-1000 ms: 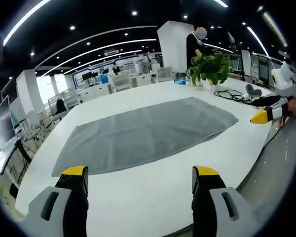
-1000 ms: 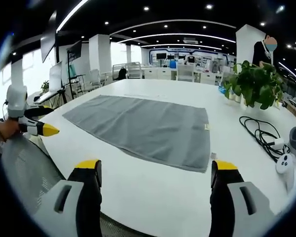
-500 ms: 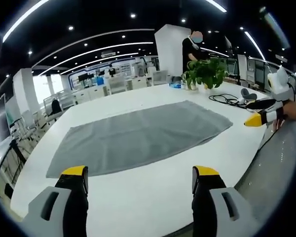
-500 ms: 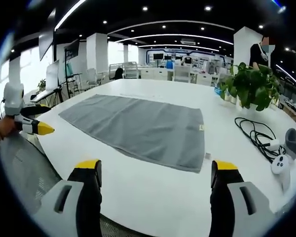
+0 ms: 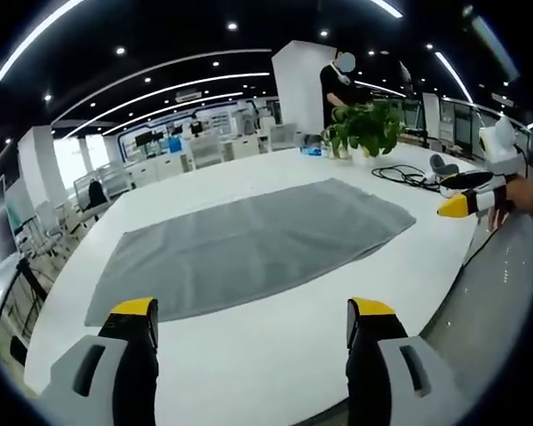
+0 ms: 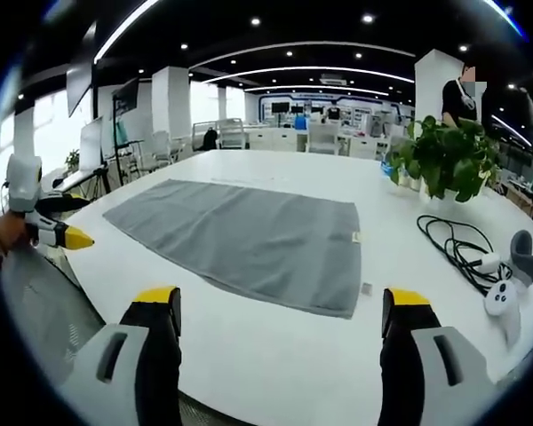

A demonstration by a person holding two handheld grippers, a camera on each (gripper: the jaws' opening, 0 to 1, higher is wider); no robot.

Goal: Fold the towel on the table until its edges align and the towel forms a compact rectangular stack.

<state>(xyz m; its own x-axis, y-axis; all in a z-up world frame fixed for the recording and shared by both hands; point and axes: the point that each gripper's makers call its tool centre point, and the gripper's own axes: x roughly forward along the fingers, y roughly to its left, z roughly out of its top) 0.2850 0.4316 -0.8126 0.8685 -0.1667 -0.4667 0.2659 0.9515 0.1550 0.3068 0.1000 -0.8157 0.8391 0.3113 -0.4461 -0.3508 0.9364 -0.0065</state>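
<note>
Grey towel point(image 5: 249, 244) lies flat and unfolded mid-table on the white table point(image 5: 249, 355); the left gripper point(image 5: 249, 321) and right gripper point(image 6: 280, 311) both hang at the near edge, jaws wide apart and empty, well short of the cloth. No fold begun, so this is the approach step: each gripper likely needs a near corner, jaws closing on the hem. Beyond the towel's right side sit a potted plant point(image 6: 444, 160), a black cable point(image 6: 453, 244) and what may be handheld controllers point(image 6: 506, 280), too distorted to be sure.

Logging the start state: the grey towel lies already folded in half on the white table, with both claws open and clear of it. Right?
Not quite. The towel is spread flat in a single layer on the table, not folded, as the right gripper view shows. The left claw and right claw are indeed open and clear of it.
</note>
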